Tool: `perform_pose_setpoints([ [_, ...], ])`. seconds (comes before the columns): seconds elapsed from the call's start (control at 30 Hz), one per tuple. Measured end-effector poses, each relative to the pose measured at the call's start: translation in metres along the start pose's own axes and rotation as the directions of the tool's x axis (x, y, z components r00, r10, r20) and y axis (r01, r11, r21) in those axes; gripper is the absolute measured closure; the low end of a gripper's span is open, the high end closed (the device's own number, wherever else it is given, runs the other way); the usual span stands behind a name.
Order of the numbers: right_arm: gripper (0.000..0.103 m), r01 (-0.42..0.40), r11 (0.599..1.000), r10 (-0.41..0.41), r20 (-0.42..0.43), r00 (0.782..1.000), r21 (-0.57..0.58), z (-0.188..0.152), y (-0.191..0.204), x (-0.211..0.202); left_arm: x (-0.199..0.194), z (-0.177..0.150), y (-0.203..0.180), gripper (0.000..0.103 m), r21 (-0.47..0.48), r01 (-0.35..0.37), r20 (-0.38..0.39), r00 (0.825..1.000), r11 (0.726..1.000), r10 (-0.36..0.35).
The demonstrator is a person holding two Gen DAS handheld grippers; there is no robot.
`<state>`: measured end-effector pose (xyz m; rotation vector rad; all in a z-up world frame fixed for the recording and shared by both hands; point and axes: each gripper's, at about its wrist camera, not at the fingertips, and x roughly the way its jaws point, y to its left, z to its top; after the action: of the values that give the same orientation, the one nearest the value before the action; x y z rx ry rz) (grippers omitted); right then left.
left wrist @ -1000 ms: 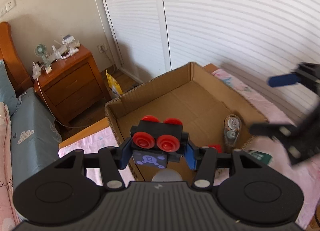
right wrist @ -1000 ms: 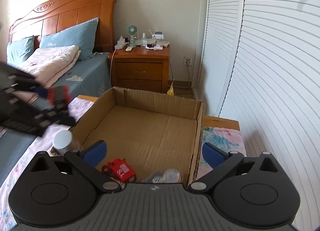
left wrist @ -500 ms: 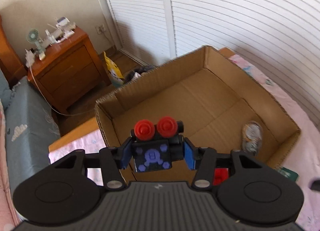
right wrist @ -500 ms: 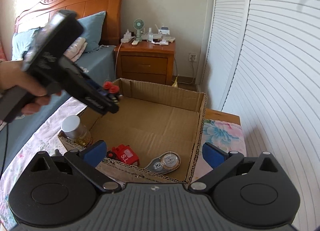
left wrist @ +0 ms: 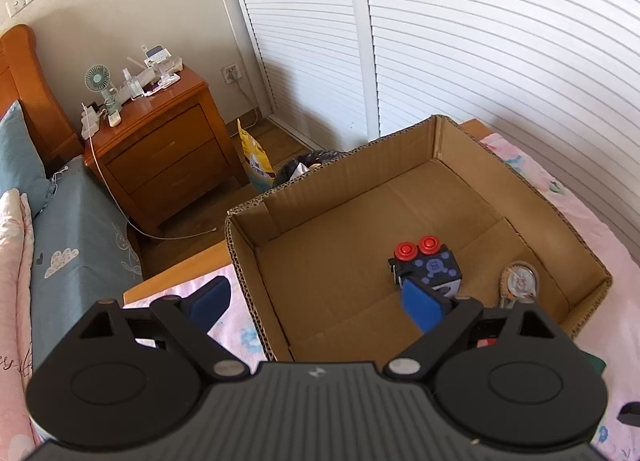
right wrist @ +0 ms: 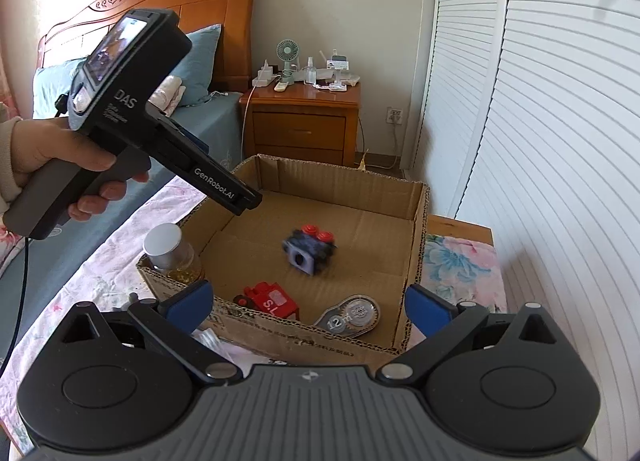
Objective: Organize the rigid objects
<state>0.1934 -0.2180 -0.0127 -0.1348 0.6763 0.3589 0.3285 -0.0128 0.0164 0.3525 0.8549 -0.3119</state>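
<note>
A black and purple toy block with red wheels [left wrist: 426, 265] lies on the floor of the open cardboard box [left wrist: 360, 159], free of any grip. My left gripper [left wrist: 316, 297] hangs above the box's near-left corner, its jaws opening with nothing between the blue pads. In the right wrist view the same toy [right wrist: 310, 247] is blurred, in the middle of the box [right wrist: 344, 181], below the left gripper [right wrist: 248, 203], which a hand holds. My right gripper [right wrist: 310, 307] stands open and empty before the box's near wall.
Inside the box also lie a red toy car [right wrist: 272, 301] and a correction tape dispenser [right wrist: 352, 315]. A silver-lidded jar [right wrist: 168, 251] stands just outside the box's left corner. A wooden nightstand [left wrist: 160, 149], a bed and slatted doors surround the floral-clothed surface.
The left gripper's jaws have spread wide and let go of the wheeled toy, which dropped into the box. The left gripper came over the box. The right gripper stayed in place.
</note>
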Motion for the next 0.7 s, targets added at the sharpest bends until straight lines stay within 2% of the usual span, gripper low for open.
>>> perform_pose_setpoints([
  [0.33, 0.0, -0.002, 1.0, 0.002, 0.025, 1.0, -0.023, 0.001, 0.013, -0.017, -0.026, -0.012, 0.0, 0.009, -0.015, 0.039, 0.001, 0.999, 0.999, -0.039],
  [0.7, 0.0, -0.008, 1.0, 0.008, 0.034, 0.999, -0.023, -0.006, 0.023, -0.03, -0.07, -0.035, 0.006, 0.009, -0.076, 0.049, 0.058, 0.997, 0.996, -0.045],
])
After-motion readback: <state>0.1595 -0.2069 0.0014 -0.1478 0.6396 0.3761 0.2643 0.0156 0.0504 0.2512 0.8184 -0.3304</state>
